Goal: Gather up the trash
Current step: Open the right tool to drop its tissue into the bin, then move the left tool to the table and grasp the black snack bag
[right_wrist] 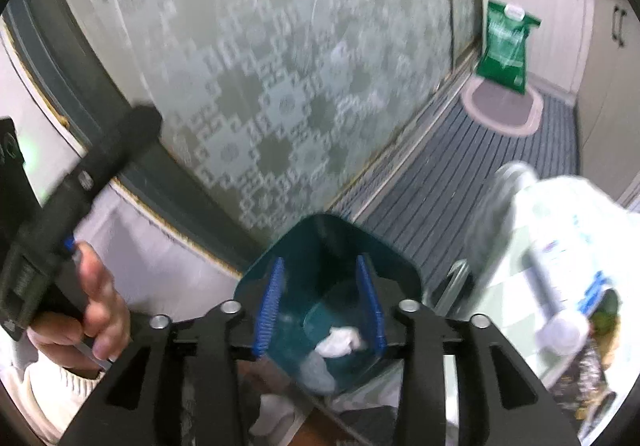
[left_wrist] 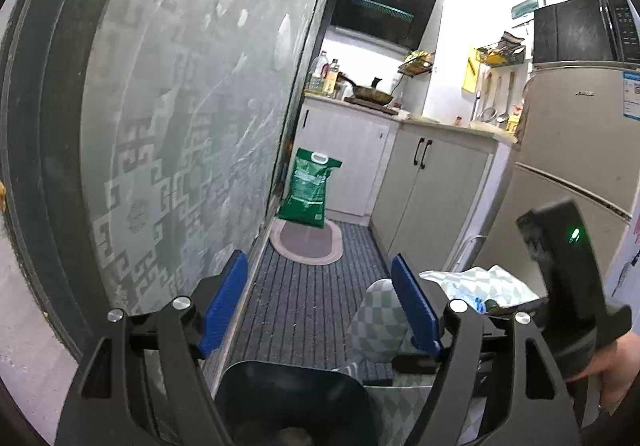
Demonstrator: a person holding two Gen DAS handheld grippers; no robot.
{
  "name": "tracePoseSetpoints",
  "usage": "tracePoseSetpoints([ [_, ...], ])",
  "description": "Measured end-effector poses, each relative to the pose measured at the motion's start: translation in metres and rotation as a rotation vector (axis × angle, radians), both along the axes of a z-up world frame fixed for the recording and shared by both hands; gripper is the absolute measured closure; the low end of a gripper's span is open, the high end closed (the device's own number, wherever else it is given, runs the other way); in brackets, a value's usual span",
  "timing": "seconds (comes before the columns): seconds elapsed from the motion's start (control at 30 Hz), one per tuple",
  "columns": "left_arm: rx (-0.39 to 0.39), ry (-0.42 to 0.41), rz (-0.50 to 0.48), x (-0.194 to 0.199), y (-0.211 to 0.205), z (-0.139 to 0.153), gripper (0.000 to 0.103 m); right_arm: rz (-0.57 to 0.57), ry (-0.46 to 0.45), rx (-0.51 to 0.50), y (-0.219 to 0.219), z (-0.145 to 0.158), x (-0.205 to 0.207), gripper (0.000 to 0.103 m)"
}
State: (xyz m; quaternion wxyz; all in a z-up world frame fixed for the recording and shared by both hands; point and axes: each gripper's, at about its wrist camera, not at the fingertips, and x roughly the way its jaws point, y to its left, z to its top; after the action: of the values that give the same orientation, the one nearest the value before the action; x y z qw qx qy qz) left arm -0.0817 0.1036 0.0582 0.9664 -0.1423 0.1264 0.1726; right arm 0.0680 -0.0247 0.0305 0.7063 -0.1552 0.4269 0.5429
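A dark teal trash bin (right_wrist: 320, 246) stands on the floor by the frosted sliding door. Crumpled white paper (right_wrist: 342, 342) lies at its bottom. My right gripper (right_wrist: 320, 298) hangs open over the bin's mouth, nothing between its blue pads (right_wrist: 270, 306). My left gripper (left_wrist: 320, 302) is open and empty, above the bin's rim (left_wrist: 288, 378), which shows at the bottom of the left wrist view. The right gripper's black body (left_wrist: 568, 278) shows at the right of that view.
A table with a checked cloth (right_wrist: 516, 286) stands right of the bin, with a white bottle (right_wrist: 556, 310) and bags on it. A green rice bag (left_wrist: 308, 186) and an oval mat (left_wrist: 308, 242) lie ahead. Cabinets (left_wrist: 432, 186) and a fridge (left_wrist: 572, 150) stand on the right.
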Motion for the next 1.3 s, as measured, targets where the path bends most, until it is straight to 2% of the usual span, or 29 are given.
tracePoseSetpoints([
  [0.23, -0.003, 0.006, -0.067, 0.013, -0.016, -0.003, 0.019, -0.077, -0.076, 0.1, -0.043, 0.032, 0.021, 0.043],
  [0.4, 0.02, 0.014, -0.128, 0.024, -0.035, -0.005, 0.01, -0.148, -0.111, 0.139, -0.078, 0.044, 0.038, 0.031],
  [0.7, -0.022, 0.055, -0.351, 0.057, -0.079, -0.016, 0.003, -0.287, -0.148, 0.193, -0.148, 0.06, 0.071, 0.016],
  [1.03, -0.086, 0.226, -0.586, 0.107, -0.132, -0.049, 0.003, -0.388, -0.14, 0.217, -0.205, 0.058, 0.095, 0.015],
  [1.2, -0.105, 0.304, -0.64, 0.127, -0.155, -0.068, 0.003, -0.409, -0.132, 0.219, -0.22, 0.055, 0.099, 0.014],
  [1.3, -0.121, 0.318, -0.621, 0.134, -0.158, -0.074, 0.003, -0.418, -0.124, 0.219, -0.228, 0.053, 0.102, 0.014],
])
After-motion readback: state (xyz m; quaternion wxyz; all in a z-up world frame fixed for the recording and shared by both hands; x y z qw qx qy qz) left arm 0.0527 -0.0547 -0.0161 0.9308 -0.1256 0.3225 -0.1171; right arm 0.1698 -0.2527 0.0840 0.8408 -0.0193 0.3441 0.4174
